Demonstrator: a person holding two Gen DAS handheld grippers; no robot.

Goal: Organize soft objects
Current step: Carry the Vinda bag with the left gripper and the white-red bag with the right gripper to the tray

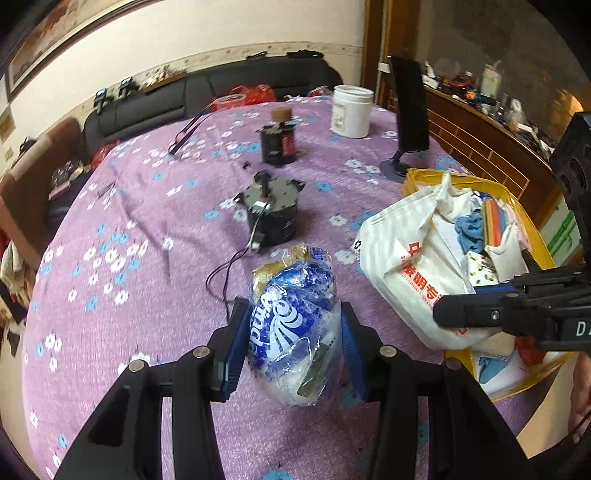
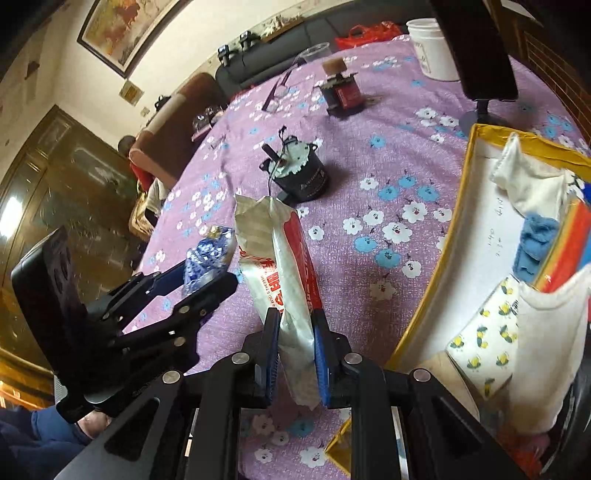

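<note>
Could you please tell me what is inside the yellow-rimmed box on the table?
The yellow-rimmed box holds a blue cloth, a lemon-print fabric, white cloths and a striped item. Whatever lies beneath them is covered.

I see a desk under a purple flowered cloth (image 1: 122, 206). Near its middle stands a small black motor (image 1: 271, 218) with a metal top and thin wires trailing toward me. Farther back sits a second dark device with a red label (image 1: 279, 146), a cork-coloured knob on top. Beside it to the right stands a white tub (image 1: 351, 110), and right of that a black stand on a round foot (image 1: 408, 122). A clear plastic cup (image 2: 314, 51) sits at the far edge. Behind the desk runs a dark sofa (image 1: 207, 96) with a red plastic bag (image 1: 255, 92) on it. A framed picture (image 2: 118, 29) hangs on the wall.
</note>
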